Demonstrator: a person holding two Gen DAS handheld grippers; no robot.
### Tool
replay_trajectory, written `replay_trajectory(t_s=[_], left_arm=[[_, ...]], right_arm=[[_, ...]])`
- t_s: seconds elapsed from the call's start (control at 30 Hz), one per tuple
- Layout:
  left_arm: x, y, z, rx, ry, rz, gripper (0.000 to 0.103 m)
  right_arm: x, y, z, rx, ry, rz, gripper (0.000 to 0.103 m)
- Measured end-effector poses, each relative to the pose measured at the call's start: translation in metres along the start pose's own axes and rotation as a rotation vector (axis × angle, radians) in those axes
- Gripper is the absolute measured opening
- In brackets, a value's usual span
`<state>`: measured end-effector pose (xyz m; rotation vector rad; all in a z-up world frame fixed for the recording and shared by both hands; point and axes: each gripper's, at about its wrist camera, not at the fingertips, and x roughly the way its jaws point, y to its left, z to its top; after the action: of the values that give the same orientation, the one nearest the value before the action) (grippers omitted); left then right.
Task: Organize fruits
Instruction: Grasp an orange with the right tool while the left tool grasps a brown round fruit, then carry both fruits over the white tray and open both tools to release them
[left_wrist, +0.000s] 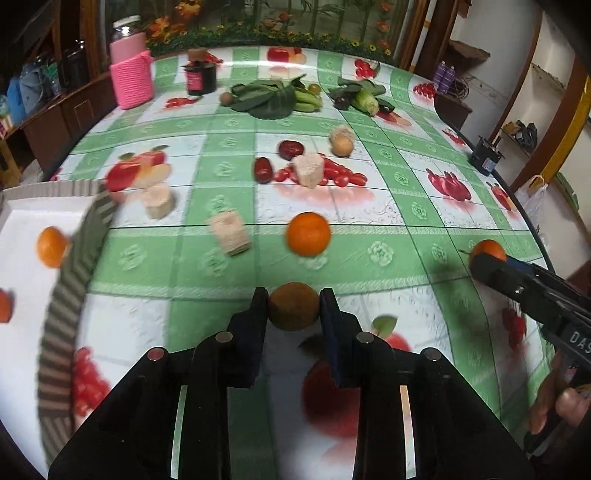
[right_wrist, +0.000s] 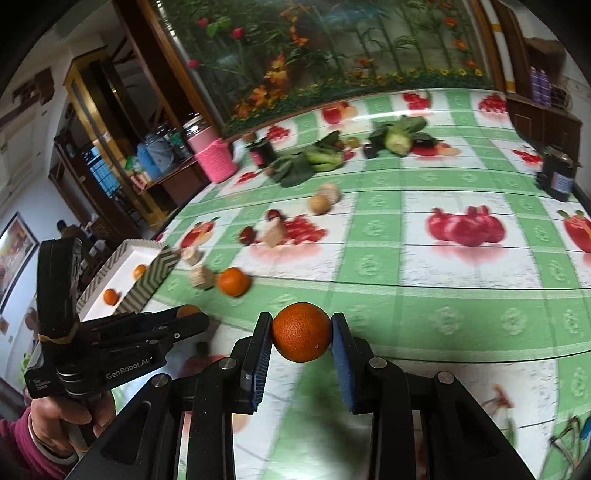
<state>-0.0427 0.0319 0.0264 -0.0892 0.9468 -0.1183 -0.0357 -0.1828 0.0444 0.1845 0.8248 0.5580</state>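
Observation:
My left gripper (left_wrist: 293, 304) is shut on a brown kiwi (left_wrist: 293, 306) and holds it above the table. My right gripper (right_wrist: 301, 330) is shut on an orange (right_wrist: 301, 331); it also shows at the right of the left wrist view (left_wrist: 487, 251). A loose orange (left_wrist: 308, 233) lies on the table ahead, also in the right wrist view (right_wrist: 232, 281). A white tray with a striped rim (left_wrist: 62, 295) at the left holds two oranges (left_wrist: 51, 246).
Pale blocks (left_wrist: 229, 232), red dates (left_wrist: 263, 170) and a tan fruit (left_wrist: 341, 146) lie mid-table. Leafy greens (left_wrist: 266, 98), corn (left_wrist: 367, 99), a dark jar (left_wrist: 201, 77) and a pink container (left_wrist: 133, 74) stand at the back. A black box (right_wrist: 557, 177) sits at the right edge.

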Motion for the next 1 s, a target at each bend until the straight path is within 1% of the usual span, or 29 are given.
replay_trajectory(t_s=[0.13,0.27,0.47,0.57,0.8,1.0], left_arm=[[-0.023,0.019,-0.008,-0.045,-0.023,-0.002,0.027],[-0.047,0.041,-0.012,-0.067,-0.066,0.034,0.027],[-0.084,0.083,-0.022,-0.09,-0.126,0.122,0.027],[-0.099,0.11,-0.031,-0.103,-0.14,0.184,0.027],[-0.115,0.168,-0.049,-0.166,-0.132,0.295,0.028],[-0.117,0.198,-0.057,-0.193,-0.113,0.357,0.028]], right_arm=[[0.008,0.025,-0.001,-0.027,0.007,0.039,0.031],[0.016,0.057,-0.001,-0.081,0.019,0.07,0.031],[0.029,0.099,0.001,-0.147,0.039,0.124,0.031],[0.036,0.121,0.002,-0.181,0.051,0.153,0.031],[0.059,0.17,0.005,-0.264,0.088,0.206,0.031],[0.08,0.209,0.013,-0.332,0.106,0.237,0.031]])
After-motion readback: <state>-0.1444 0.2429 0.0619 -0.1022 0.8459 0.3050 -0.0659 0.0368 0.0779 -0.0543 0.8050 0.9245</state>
